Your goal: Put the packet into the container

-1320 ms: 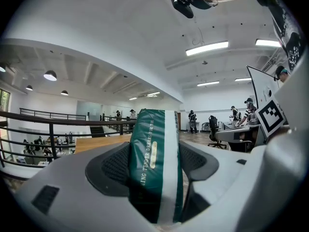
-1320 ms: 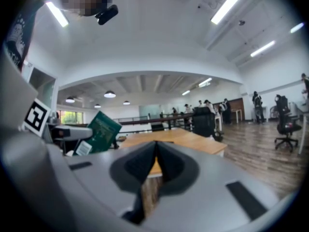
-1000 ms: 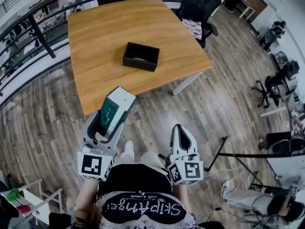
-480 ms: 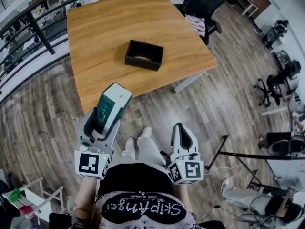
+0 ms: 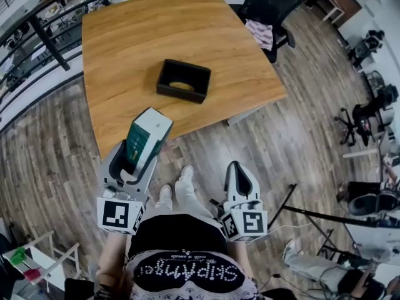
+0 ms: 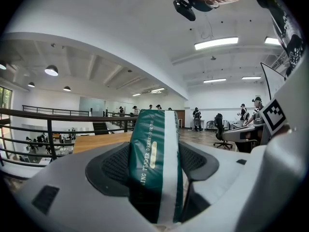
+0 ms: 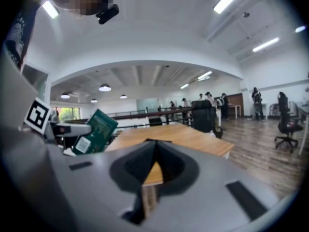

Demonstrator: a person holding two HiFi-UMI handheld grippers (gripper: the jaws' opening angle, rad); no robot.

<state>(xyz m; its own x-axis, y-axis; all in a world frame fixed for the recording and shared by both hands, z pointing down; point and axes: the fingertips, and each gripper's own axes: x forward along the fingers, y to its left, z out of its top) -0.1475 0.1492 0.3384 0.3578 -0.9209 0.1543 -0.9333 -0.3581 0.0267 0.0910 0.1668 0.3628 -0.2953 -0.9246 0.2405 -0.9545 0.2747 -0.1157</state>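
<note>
The person stands by a wooden table (image 5: 125, 36). The left gripper (image 5: 139, 154) has its two jaws pressed on a green and white packet (image 5: 147, 136). The packet sticks up out of the jaws, tilted toward the table. It hangs over the floor, just off the table's near edge. A black container (image 5: 183, 80) with an open top sits on the table, well apart from the packet. Something pale lies inside it, but I cannot tell what. The right gripper (image 5: 237, 172) is low beside the person, with its jaws closed together and nothing between them. A dark chair (image 5: 265, 5) stands at the table's far side.
</note>
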